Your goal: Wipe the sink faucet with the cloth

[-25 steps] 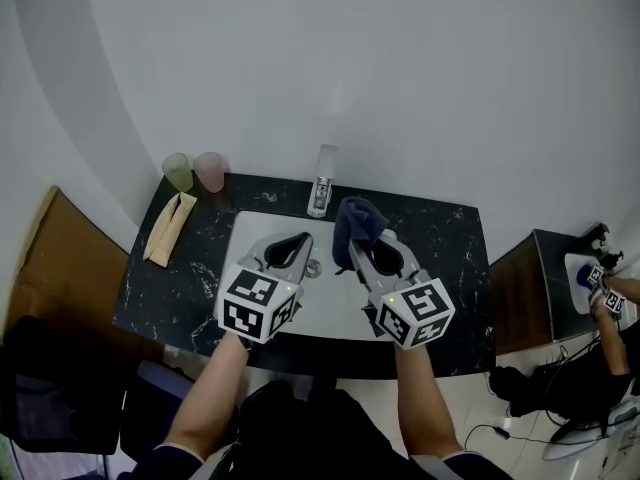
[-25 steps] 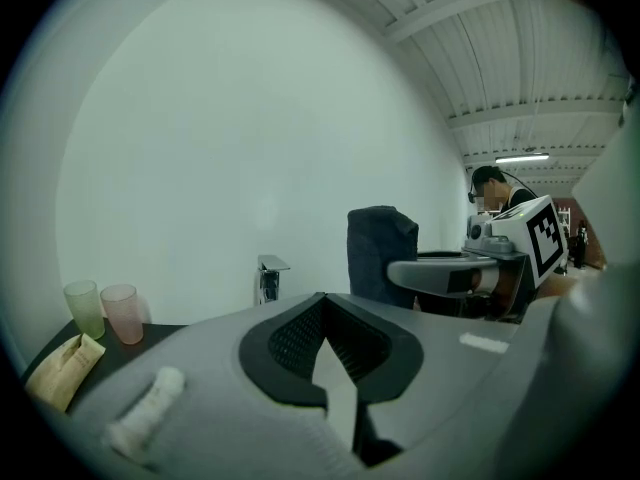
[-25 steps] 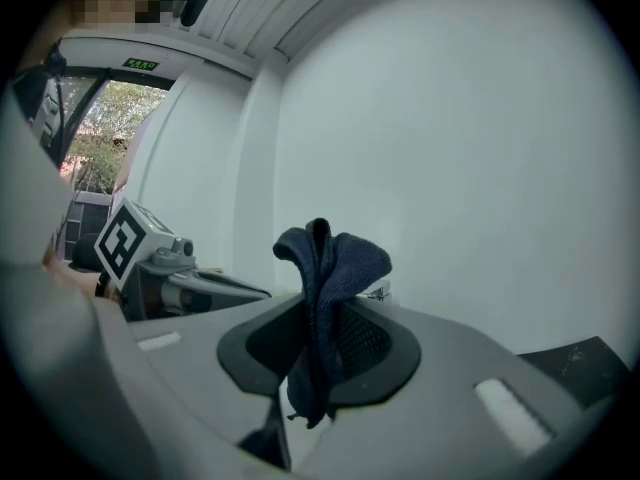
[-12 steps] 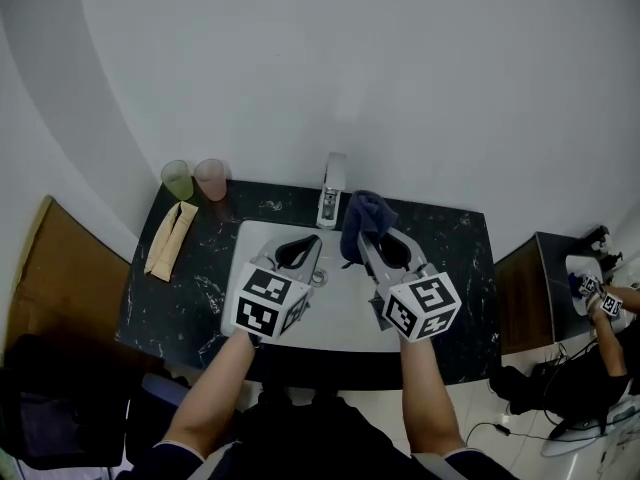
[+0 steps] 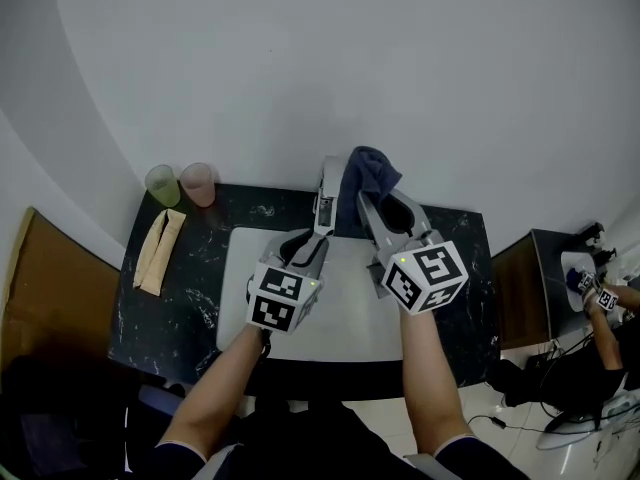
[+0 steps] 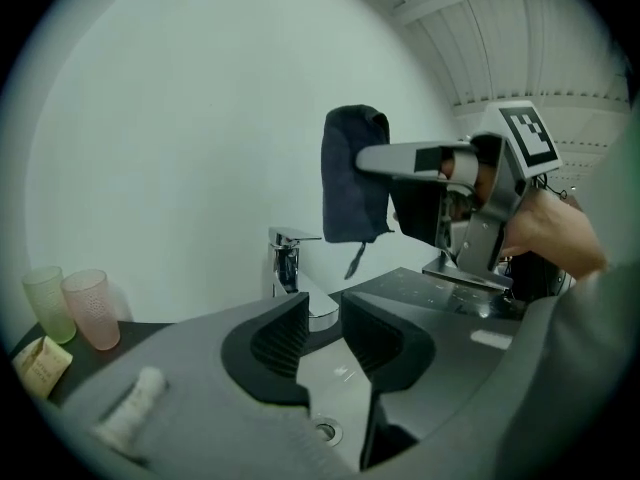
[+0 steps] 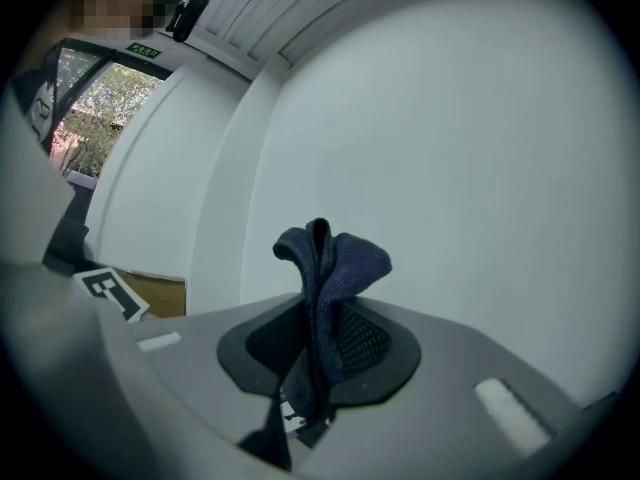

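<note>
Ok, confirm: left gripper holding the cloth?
No, the cloth is clamped in the right gripper; the left gripper jaws have just been opening, with nothing between them.

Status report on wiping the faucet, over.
Left tongs just opening, empty. Right tongs shut on cloth. Cloth raised above faucet, not touching. Nothing between them.

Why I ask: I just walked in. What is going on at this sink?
A person works over the sink with a gripper in each hand. The right gripper is clamped on a dark blue cloth, held up close to the faucet but not touching it. The left gripper, low over the sink, has just been opening its jaws; nothing is between them. Wiping has not yet started.
</note>
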### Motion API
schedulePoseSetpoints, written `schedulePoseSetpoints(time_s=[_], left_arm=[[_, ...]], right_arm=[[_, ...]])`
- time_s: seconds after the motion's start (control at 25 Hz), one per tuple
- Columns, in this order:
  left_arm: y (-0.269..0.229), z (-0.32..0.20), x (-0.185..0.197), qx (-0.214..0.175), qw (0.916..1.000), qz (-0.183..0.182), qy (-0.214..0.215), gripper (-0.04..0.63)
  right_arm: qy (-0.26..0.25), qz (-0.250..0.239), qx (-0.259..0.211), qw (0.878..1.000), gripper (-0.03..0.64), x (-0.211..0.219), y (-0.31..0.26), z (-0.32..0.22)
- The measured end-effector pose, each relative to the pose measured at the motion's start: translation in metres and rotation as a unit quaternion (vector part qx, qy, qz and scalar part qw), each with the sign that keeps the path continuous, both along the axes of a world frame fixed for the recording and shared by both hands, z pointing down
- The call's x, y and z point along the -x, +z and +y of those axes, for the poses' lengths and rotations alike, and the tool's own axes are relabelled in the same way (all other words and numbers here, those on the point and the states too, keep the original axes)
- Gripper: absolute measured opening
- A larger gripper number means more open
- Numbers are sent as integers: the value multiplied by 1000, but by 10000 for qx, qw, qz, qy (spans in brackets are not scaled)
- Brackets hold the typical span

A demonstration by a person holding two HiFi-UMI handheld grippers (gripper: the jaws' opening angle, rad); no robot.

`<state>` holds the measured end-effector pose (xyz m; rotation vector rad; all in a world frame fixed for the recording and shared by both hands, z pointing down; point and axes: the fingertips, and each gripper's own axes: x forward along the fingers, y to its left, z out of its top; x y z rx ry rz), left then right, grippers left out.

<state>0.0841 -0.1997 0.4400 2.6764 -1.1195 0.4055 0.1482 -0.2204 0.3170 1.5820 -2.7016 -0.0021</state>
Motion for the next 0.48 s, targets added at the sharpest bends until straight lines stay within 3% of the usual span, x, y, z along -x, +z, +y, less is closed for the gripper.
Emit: schedulePoseSetpoints(time_s=[0.16,0.48], left_arm=[[10,-9,0,0,9999,-77,-114,150],[17,-17,-13,62,9999,22,99,156]], right_arm=[[-39,-71,-173,9998,74,3,-13,-23],[-406,203,83,9989,72,23,19,-52]])
